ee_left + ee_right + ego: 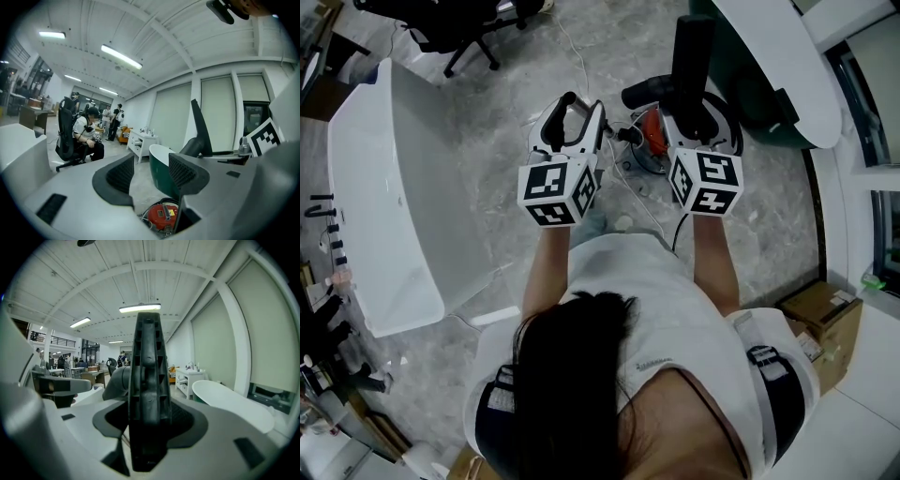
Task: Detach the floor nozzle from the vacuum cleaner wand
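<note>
Nearest, seen from above in the head view, the person's two forearms reach forward, each hand under a marker cube. Only the gripper views show the grip. The left tongs (149,174) stand apart with nothing between them. The right tongs (149,420) are clamped on the floor nozzle (146,380), a black ribbed slab that fills the gap between their pads.

In the right gripper view the nozzle stands on end with its long axis up and down. A grey rounded neck (116,381) branches off it toward the left tongs. The left gripper view shows the same slab edge-on, as a thin black blade rising just beside the right gripper's marker cube (265,137).

Below and between the two tongs, on the mottled floor (506,103), sits the red vacuum body (652,131) with cable looped round it. The right gripper view does not show it.

Farther out in the head view, a curved white desk (394,197) lies to the left. An oval white desk on a green base (773,56) stands close behind the nozzle, and a cardboard box (820,309) sits at the right. Beyond, in the left gripper view, a person sits in a black office chair (65,136).
</note>
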Motion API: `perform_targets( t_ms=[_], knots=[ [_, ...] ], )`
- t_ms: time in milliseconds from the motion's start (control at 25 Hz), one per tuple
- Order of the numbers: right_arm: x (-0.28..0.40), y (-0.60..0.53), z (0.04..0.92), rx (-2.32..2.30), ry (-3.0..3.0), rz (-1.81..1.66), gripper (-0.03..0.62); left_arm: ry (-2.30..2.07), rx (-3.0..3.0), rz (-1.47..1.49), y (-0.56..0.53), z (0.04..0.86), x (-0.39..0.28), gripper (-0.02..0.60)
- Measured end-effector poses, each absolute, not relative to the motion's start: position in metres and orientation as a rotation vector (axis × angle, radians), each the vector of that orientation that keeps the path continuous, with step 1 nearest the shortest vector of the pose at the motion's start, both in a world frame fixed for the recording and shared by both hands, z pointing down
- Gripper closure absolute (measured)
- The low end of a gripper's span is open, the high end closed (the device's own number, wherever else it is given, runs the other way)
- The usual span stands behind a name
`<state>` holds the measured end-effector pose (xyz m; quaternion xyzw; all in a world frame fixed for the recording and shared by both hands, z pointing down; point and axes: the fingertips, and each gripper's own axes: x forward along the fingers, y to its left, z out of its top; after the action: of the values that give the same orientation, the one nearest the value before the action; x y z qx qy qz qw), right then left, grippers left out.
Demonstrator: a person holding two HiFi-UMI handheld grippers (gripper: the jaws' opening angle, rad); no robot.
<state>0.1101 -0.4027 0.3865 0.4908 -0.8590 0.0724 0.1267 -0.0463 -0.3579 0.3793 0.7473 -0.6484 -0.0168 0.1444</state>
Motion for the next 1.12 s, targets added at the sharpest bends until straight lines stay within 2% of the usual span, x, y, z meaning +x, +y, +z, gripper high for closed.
perform_targets(
  t_ms=[200, 360, 560, 840, 1120],
  knots=[
    [0.116, -0.393, 0.396, 1.426, -2.489, 0.218, 0.361, -1.88, 2.159, 0.01, -0.353, 0.38, -0.034, 0.351],
    [0.115, -0.383, 0.401, 1.416, -2.483, 0.211, 0.361, -1.879, 2.147, -0.02, -0.344, 0.379, -0.029, 0.391],
    [0.116, -0.375, 0.401, 1.418, -2.476, 0.195, 0.361, -1.86, 2.172, 0.003, -0.337, 0.38, -0.019, 0.413],
    [0.114, -0.364, 0.404, 1.397, -2.488, 0.188, 0.361, -1.878, 2.162, 0.039, -0.326, 0.384, -0.014, 0.508],
    [0.111, -0.356, 0.405, 1.396, -2.487, 0.177, 0.361, -1.882, 2.137, 0.072, -0.318, 0.39, -0.013, 0.555]
  ],
)
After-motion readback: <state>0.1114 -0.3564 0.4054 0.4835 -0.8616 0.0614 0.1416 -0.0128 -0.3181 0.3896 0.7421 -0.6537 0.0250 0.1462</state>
